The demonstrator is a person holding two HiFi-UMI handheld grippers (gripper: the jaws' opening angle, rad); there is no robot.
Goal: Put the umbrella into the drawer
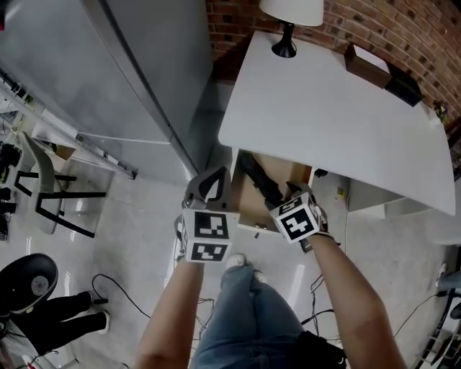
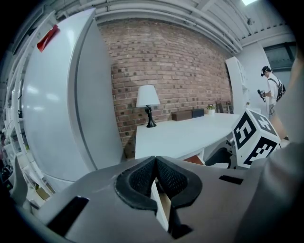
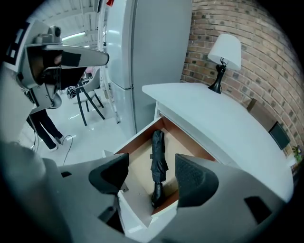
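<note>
A folded black umbrella (image 3: 157, 161) lies lengthwise in the open wooden drawer (image 3: 137, 138) under the white desk (image 3: 213, 114). In the head view the umbrella (image 1: 259, 180) lies in the drawer (image 1: 247, 210) just beyond both grippers. My right gripper (image 3: 152, 173) hangs above the drawer's front end, open, with nothing between its pads; the umbrella lies well below them. In the head view the right gripper (image 1: 289, 193) is over the drawer's right front. My left gripper (image 2: 155, 166) is shut, pads together and empty. In the head view the left gripper (image 1: 210, 181) is at the drawer's left front corner.
A table lamp (image 1: 288, 21) and a dark box (image 1: 367, 65) stand at the back of the desk (image 1: 338, 108) against a brick wall. A tall grey cabinet (image 1: 130, 65) flanks the desk's left. A chair (image 1: 43, 187) and cables are on the floor; a person (image 2: 270, 90) stands far off.
</note>
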